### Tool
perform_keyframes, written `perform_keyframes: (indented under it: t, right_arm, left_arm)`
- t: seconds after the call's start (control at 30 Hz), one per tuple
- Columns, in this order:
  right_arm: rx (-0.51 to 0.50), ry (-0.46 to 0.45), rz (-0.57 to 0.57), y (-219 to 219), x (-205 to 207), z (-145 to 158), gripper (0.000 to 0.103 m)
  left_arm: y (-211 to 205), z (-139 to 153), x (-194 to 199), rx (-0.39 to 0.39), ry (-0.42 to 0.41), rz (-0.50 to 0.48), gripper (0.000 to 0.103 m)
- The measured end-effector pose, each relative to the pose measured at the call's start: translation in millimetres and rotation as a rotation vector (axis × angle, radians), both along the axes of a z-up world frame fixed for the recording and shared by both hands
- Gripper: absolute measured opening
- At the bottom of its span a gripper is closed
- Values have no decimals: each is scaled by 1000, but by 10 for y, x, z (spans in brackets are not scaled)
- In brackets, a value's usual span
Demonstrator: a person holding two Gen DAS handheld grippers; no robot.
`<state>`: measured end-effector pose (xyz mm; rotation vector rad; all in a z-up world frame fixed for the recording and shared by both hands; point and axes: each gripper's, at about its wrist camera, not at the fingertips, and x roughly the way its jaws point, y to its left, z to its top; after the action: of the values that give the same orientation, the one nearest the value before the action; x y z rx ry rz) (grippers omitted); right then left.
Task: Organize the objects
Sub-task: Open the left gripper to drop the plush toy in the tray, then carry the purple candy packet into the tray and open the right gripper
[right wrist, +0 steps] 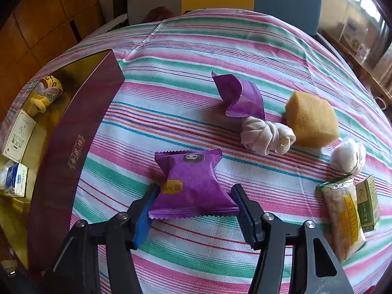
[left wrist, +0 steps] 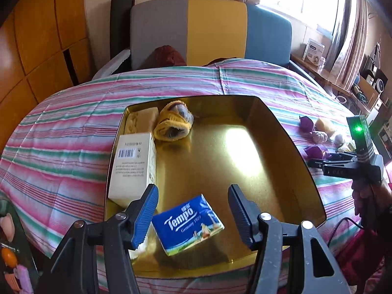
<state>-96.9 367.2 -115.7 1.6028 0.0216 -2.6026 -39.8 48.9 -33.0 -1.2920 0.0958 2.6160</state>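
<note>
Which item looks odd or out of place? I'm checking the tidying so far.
The second purple wrapper on the striped cloth is curled and flattened, apparently empty, unlike the full purple snack packet between the right gripper's open fingers.

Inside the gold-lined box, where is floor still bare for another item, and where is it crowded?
The box is bare across its middle and right, from the yellow rolled cloth and white carton over to the right wall. Its left side is crowded; the Tempo tissue pack sits near the front, between the open left gripper fingers. Outside, loose items cluster around the sponge.
</note>
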Motion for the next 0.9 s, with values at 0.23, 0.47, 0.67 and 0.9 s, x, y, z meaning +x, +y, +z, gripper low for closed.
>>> perform_keyframes:
  t: [0.23,0.47,0.67,0.9]
  right_arm:
    - [0,12,-17,17,-7,1,61]
    - [35,43,-15,-29,34,17,54]
    - [-47,121,-47,-98,143,396,53]
    - [-134,177,162,-971,101,923,53]
  left_arm:
    - [-107,-78,94,17,-26,16,60]
    - [-378,-190,158,57,-55,75,60]
    - [-692,-195,178,91,-51,151,60]
    - [-891,-169,161,125,-37,199,60]
